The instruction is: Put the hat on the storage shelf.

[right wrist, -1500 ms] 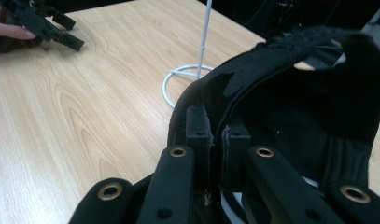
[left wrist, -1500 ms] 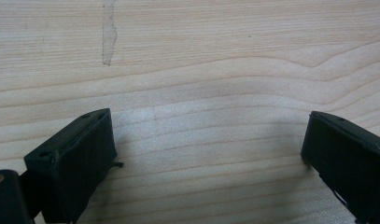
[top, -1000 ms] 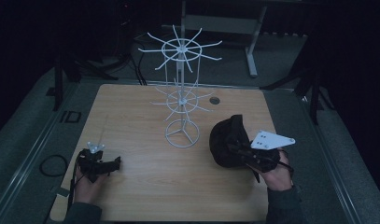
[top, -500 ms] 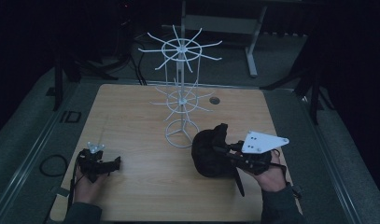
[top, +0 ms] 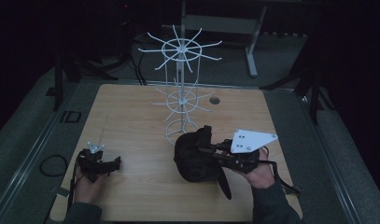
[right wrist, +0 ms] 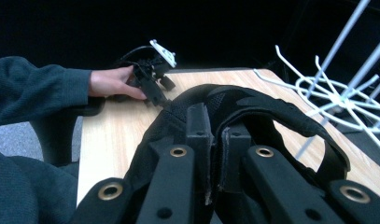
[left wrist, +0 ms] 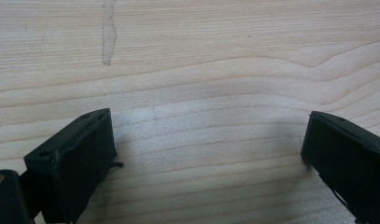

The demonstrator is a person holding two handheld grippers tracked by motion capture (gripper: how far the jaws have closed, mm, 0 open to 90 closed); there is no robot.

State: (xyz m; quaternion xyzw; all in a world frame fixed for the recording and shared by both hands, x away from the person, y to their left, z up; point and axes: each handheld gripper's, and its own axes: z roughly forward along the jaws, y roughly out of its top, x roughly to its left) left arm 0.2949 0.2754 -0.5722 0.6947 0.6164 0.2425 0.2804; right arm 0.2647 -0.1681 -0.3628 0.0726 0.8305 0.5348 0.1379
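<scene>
High view: a white wire rack (top: 180,88) stands upright on the wooden bench (top: 131,116), toward its far side. Just in front of the rack's round base, the right tongs (top: 204,151) are clamped on a black cap (top: 194,156) that sits against the bench. In the right gripper view the jaws meet on the cap's fabric (right wrist: 253,107). Well to the left of the rack, the left tongs (top: 114,163) lie low on the bench, jaws spread wide apart over bare wood. No writing is legible.

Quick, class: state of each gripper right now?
Left gripper: open, empty, over the table.
Right gripper: shut on the black cap.
</scene>
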